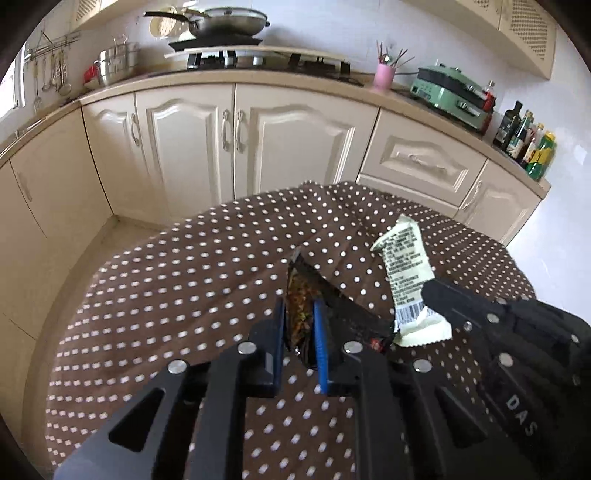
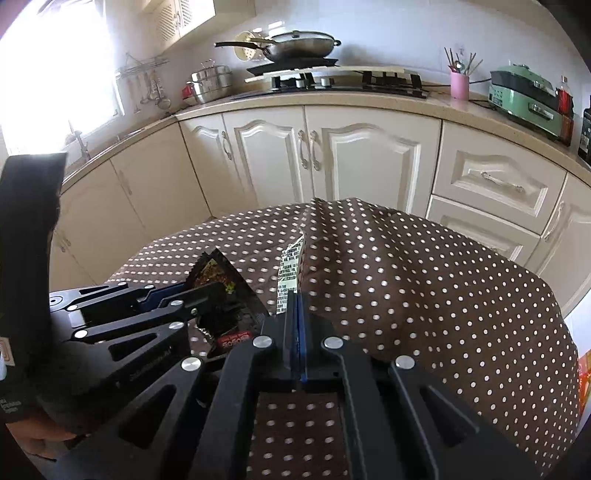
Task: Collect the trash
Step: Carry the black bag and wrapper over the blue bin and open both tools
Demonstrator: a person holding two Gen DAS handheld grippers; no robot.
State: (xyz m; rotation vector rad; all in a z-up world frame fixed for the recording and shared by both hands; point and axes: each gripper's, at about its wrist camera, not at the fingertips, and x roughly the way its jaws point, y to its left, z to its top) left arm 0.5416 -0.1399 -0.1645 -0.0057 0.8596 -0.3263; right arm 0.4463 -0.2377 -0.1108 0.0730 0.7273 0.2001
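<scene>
My left gripper (image 1: pixel 300 306) is shut on a black snack wrapper (image 1: pixel 303 295) with a red and yellow print, held above the brown polka-dot tablecloth (image 1: pixel 184 280). The same wrapper (image 2: pixel 221 295) and left gripper (image 2: pixel 207 295) show in the right wrist view. My right gripper (image 2: pixel 297 299) is shut on a pale green wrapper (image 2: pixel 290 273) with printed text, seen edge-on. In the left wrist view that pale wrapper (image 1: pixel 402 273) stands up beside the black one, with the right gripper (image 1: pixel 428 291) clamping its lower part.
The tablecloth (image 2: pixel 424 280) is rumpled into a ridge at the middle. Cream kitchen cabinets (image 1: pixel 236 140) stand beyond the table, with a stove and wok (image 1: pixel 225 22), a pink utensil cup (image 1: pixel 384 75), a green appliance (image 1: pixel 450 96) and bottles (image 1: pixel 524 136) on the counter.
</scene>
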